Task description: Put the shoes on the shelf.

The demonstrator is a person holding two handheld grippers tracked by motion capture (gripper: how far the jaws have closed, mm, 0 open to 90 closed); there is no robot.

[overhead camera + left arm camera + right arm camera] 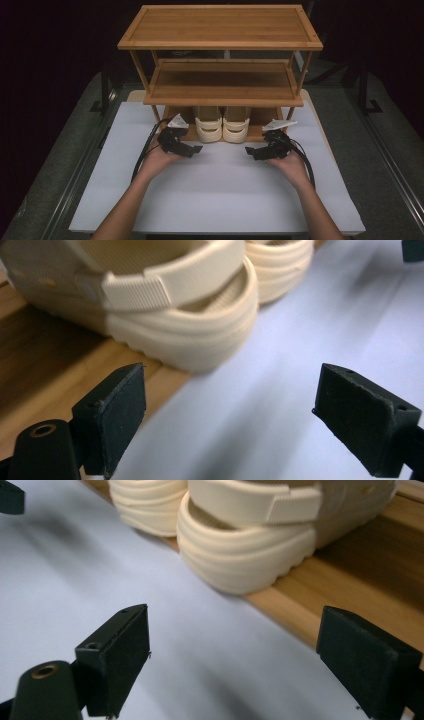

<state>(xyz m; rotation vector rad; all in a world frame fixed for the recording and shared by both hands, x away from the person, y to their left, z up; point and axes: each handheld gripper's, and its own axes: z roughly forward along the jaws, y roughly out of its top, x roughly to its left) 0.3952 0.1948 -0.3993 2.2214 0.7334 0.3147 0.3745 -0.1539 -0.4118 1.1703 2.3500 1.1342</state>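
Pair of cream sandals (222,126) on bottom shelf (260,134), just ahead of both grippers; left gripper (196,148) wide, empty; right gripper (248,150) wide, empty; looks light, rubbery, squashy — pinch heel strap (135,287) or heel rim

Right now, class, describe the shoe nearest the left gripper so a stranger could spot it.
Find the wooden rack on the white table. On its lowest shelf stand two cream sandals; pick the left sandal, closest to the left gripper.

High view looks down; gripper views sit close — sharing the cream shoes (165,305).
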